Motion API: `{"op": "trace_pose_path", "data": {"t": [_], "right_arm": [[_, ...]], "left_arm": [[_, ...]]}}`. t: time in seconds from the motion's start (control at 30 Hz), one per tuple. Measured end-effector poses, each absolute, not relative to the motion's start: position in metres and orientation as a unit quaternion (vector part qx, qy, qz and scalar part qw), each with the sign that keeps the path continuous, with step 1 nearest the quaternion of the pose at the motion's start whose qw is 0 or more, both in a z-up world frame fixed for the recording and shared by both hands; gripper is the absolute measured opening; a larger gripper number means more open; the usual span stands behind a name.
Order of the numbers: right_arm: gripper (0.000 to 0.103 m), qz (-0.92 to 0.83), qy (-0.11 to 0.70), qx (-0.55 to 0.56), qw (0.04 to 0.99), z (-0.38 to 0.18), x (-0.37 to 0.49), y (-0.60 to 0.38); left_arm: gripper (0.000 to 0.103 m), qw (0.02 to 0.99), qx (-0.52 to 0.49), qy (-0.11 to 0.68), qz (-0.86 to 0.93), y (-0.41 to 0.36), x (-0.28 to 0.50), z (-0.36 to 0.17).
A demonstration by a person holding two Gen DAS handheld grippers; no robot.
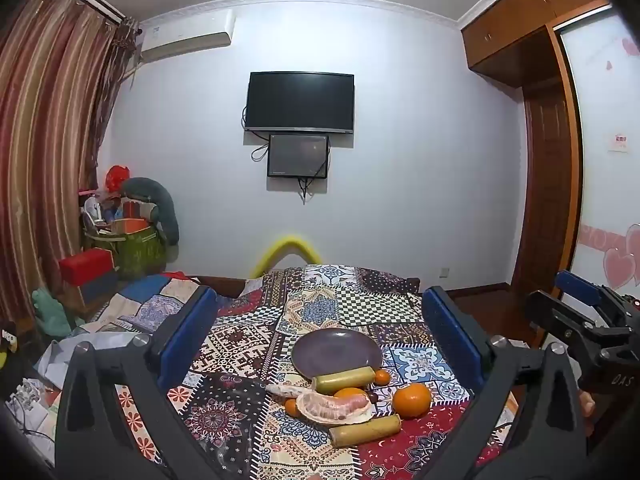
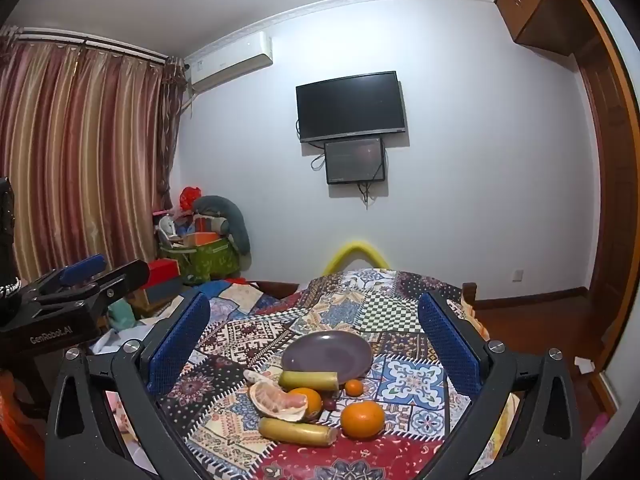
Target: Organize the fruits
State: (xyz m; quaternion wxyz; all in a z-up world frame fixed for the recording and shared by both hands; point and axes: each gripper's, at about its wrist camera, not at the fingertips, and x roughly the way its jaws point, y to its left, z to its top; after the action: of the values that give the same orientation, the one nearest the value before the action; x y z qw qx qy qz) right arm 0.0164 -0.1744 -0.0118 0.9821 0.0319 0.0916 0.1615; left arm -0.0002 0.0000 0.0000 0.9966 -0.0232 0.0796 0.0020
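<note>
A loose cluster of fruit lies on a patchwork bedspread [image 1: 248, 340], directly in front of both grippers and below them, just on the near side of an empty purple plate [image 1: 337, 350]. The large orange [image 2: 362, 419] sits at the cluster's right edge, apart from its neighbours; in the right wrist view it appears slightly right of centre between the fingers, in the left wrist view further right, so the right gripper [image 2: 316, 340] is judged the nearer. Two yellow-green sugarcane sections [image 2: 298, 432] [image 2: 309, 380] lie with their long axes roughly left to right, across the line of approach, one at the near edge and one touching the plate rim. Between them rests an opened pomelo segment [image 2: 280, 398], pith pale and spongy, flesh pink, leaning against a second orange [image 2: 311, 398]. A small tangerine [image 2: 353, 387] lies just beside the plate; a dark, small fruit beside the second orange is too small to identify. The citrus skins are smooth and rounded, likely to roll on the soft cloth; the cane is rigid and cylindrical.

The right gripper's jaws stand wide apart and hold nothing. The left gripper [image 1: 320, 336] is likewise spread wide and empty. Both carry blue dimpled pads [image 2: 448, 344].
</note>
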Motion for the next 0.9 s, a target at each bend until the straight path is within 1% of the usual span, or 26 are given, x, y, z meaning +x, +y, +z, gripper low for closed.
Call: {"op": "trace_pose_path", "data": {"t": [0.9], "right_arm": [[0.103,0.162,0.099,0.037,0.981,-0.0115,0.018,-0.1761]], "left_arm": [[0.103,0.996,-0.022,0.087,-0.003,0.0038,0.0066,-0.0072]]}}
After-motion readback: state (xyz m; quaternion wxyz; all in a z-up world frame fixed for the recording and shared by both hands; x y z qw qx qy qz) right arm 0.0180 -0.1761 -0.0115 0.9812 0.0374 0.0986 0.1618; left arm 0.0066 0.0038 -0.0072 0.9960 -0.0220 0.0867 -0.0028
